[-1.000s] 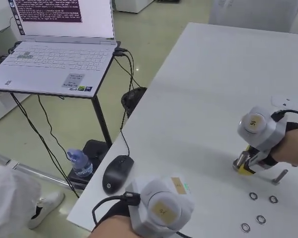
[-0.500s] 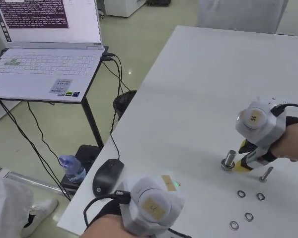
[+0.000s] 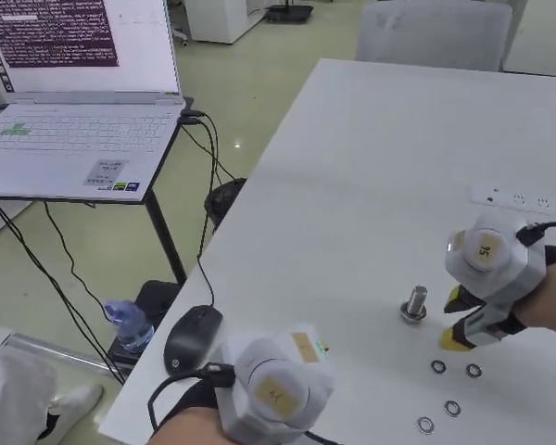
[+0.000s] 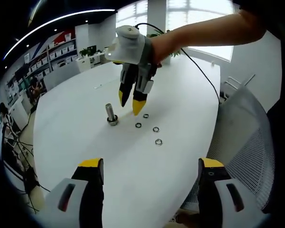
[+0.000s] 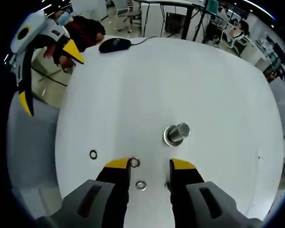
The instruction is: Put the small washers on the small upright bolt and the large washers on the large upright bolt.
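Note:
A large silver bolt [image 3: 414, 303] stands upright on the white table [image 3: 371, 185]; it also appears in the left gripper view [image 4: 111, 114] and the right gripper view [image 5: 176, 133]. Several small washers [image 3: 452, 407] lie flat just to its near right. My right gripper [image 3: 452, 320] hovers beside the bolt, above the washers, open with nothing between its yellow tips. Its own view has a washer [image 5: 135, 162] by one jaw. My left gripper [image 4: 151, 164] is wide open and empty, held back at the table's near edge [image 3: 269, 394], facing the bolt and washers [image 4: 156, 129].
A black mouse [image 3: 190, 336] with its cable lies near the table's left edge. A laptop [image 3: 74, 130] sits on a stand to the left, over a water bottle [image 3: 125, 320] on the floor. A power strip [image 3: 528, 199] lies farther back. A mesh chair [image 4: 247, 133] stands beside the table.
My right gripper, which had the large bolt between its jaws, has let go and drawn back to the right. The bolt now stands alone. The head camera has also shifted.

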Demonstrator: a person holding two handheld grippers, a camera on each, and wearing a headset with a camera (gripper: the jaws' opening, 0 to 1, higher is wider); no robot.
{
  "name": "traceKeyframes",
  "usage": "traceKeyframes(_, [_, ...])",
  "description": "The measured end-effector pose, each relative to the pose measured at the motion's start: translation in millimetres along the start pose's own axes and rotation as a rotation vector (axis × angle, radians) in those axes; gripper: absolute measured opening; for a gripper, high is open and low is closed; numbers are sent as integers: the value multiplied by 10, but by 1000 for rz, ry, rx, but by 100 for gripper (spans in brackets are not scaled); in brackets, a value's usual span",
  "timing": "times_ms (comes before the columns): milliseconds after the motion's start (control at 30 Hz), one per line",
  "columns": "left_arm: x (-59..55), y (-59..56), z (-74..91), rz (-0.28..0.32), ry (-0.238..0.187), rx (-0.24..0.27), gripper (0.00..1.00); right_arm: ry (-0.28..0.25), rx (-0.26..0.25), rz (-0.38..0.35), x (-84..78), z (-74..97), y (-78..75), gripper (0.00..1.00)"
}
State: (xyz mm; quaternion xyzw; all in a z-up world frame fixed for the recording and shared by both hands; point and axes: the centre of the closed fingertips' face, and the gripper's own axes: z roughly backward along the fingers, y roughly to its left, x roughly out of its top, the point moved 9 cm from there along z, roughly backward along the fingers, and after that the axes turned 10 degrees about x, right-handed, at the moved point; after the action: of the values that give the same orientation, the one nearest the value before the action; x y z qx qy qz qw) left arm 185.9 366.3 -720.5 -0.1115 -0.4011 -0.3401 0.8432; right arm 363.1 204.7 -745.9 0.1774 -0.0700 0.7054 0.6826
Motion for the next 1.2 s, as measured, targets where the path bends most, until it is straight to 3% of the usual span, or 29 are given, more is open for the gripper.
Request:
traceKeyframes(267, [18,9,24,-2,-7,-3,81,7,14,13,-82,-125,113,33])
traceKeyframes(533, [11,-5,32,4,-24,0,79,-11,32,-12,-158,-238,88,31])
traceKeyframes(933, [-53,-24,3,-11,-11,-11,81,39,32,37,-170,-419,94,25])
traceKeyframes(1133, [-48,-21,2,-12,-14,-13,82,75,21,52,-172,-450,108,23])
traceKeyframes(1200, [-48,-17,-1,-15,-14,-13,82,64,25,45,-167,-437,105,23])
